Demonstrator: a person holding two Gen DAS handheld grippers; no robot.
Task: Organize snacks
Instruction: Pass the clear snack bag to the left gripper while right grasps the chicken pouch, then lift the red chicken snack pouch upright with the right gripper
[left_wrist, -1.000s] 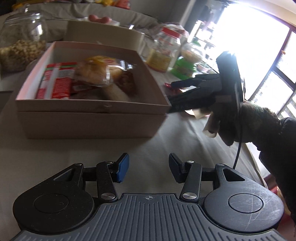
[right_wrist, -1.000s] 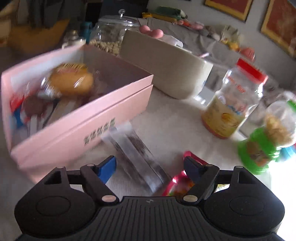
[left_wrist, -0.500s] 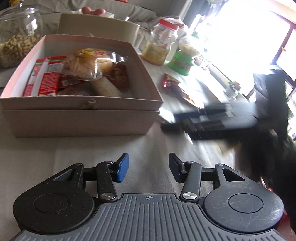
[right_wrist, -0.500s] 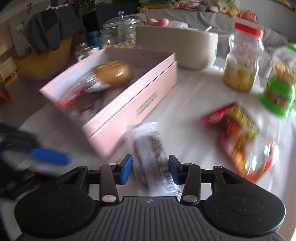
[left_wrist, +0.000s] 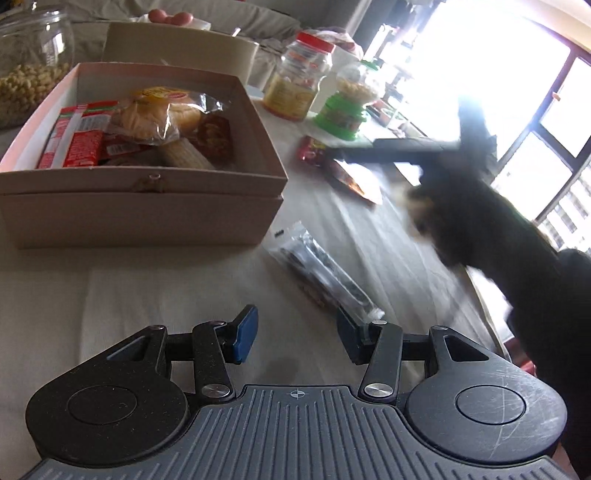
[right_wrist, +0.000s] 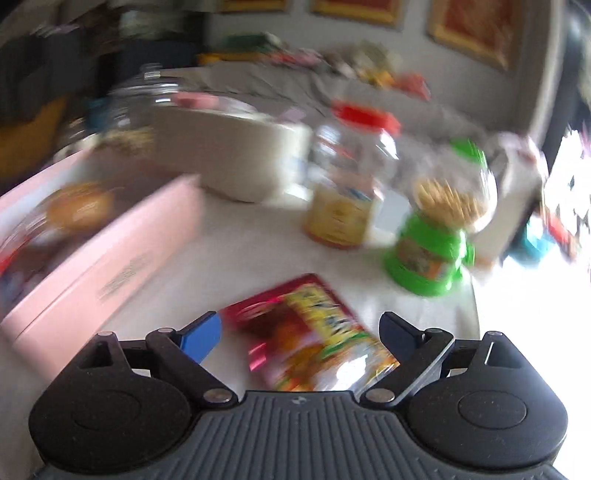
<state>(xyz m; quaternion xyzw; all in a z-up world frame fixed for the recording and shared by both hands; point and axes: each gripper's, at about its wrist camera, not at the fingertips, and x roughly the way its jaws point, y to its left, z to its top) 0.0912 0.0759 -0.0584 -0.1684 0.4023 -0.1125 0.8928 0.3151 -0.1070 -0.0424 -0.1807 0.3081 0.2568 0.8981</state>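
A pink box (left_wrist: 147, 206) holds several wrapped snacks, among them a bun pack (left_wrist: 159, 110); it also shows in the right wrist view (right_wrist: 110, 254). A clear packet of dark biscuits (left_wrist: 321, 273) lies on the tablecloth just right of the box. A red and yellow snack bag (right_wrist: 310, 336) lies further right, also in the left wrist view (left_wrist: 340, 170). My left gripper (left_wrist: 295, 334) is open and empty, low over the cloth near the clear packet's end. My right gripper (right_wrist: 299, 336) is open, its fingers on either side of the red bag; it shows blurred in the left wrist view (left_wrist: 399, 153).
A red-lidded jar (right_wrist: 351, 188), a green-based snack dispenser (right_wrist: 439, 229), a cream container (right_wrist: 229, 155) and a glass jar of nuts (left_wrist: 29, 66) stand behind the box. The table edge (left_wrist: 487, 310) runs along the right.
My right gripper has let go of the clear biscuit packet, which now lies on the cloth beside the box. It has swung right and opened wide over the red snack bag.
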